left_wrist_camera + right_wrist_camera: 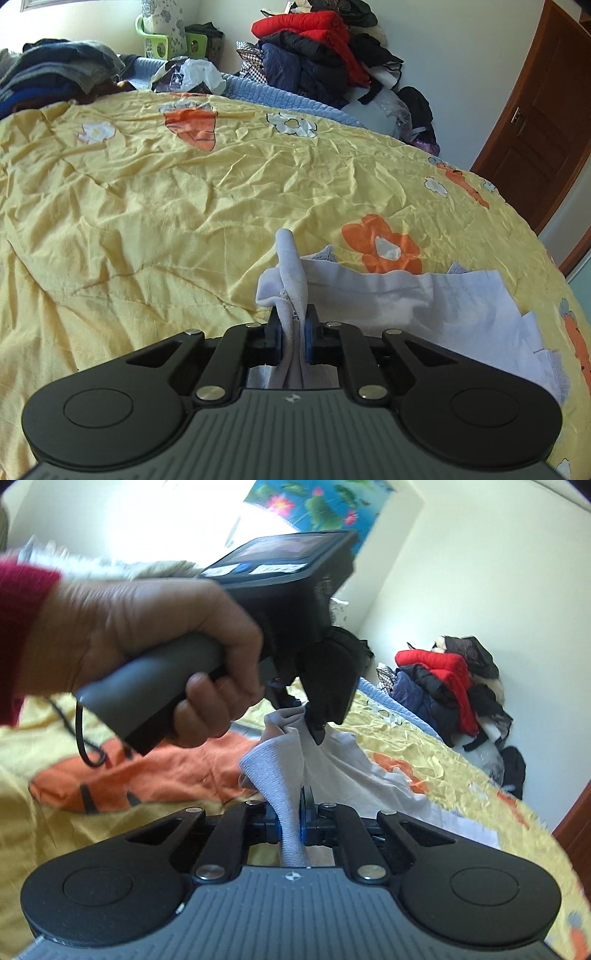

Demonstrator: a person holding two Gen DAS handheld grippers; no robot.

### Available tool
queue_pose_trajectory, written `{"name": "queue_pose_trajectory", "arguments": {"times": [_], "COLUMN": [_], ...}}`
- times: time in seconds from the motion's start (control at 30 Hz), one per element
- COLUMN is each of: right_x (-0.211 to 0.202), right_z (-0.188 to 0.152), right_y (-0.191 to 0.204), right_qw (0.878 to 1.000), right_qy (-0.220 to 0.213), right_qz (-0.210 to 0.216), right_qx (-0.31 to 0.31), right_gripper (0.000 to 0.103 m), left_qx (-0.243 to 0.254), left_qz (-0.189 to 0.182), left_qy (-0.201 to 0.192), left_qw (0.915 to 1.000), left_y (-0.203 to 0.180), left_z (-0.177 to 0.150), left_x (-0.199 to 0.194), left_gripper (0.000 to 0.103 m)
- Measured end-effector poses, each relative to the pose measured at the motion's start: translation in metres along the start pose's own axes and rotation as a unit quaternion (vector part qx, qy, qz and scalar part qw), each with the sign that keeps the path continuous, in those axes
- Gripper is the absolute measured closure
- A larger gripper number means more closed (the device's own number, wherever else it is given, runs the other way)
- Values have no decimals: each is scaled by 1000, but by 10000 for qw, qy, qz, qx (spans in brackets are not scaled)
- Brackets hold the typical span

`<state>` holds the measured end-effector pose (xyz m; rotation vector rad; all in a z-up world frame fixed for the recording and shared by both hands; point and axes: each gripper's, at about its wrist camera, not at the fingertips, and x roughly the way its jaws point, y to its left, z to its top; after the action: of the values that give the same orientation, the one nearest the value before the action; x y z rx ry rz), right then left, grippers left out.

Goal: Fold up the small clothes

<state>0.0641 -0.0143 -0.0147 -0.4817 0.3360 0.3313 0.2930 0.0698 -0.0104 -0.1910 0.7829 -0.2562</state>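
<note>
Pale, limp cotton, the garment [369, 295] lies near the bed's [147, 206] right edge, light and floppy, both left tongs [293, 328] and right tongs [291, 819] clamped on bunched edges, though flat corners look the better hold.

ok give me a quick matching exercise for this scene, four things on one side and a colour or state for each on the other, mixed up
Things:
1. bedsheet
2. garment
3. jacket
4. door

Colour or state:
A. red, on top of the clothes pile by the wall
B. brown wood, shut
C. yellow with orange and white flowers, wrinkled
D. pale white, pinched by both the left gripper and the right gripper

Pairs: 1-C, 2-D, 3-A, 4-B
</note>
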Motion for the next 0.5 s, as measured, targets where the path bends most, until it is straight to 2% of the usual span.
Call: {"name": "queue_pose_trajectory", "arguments": {"times": [0.27,0.5], "right_x": [-15,-20], "right_z": [-4,-8], "right_y": [-29,-45], "right_qw": [9971,9929], "right_qy": [-75,-124], "right_qz": [190,243], "right_qx": [739,1154], "right_gripper": [93,93], "left_qx": [581,798], "left_qz": [537,705], "left_qy": [-157,-243], "left_qw": [9967,9940], "left_y": [-34,-53], "left_z": [3,7], "left_x": [-11,-17], "left_gripper": [93,93]}}
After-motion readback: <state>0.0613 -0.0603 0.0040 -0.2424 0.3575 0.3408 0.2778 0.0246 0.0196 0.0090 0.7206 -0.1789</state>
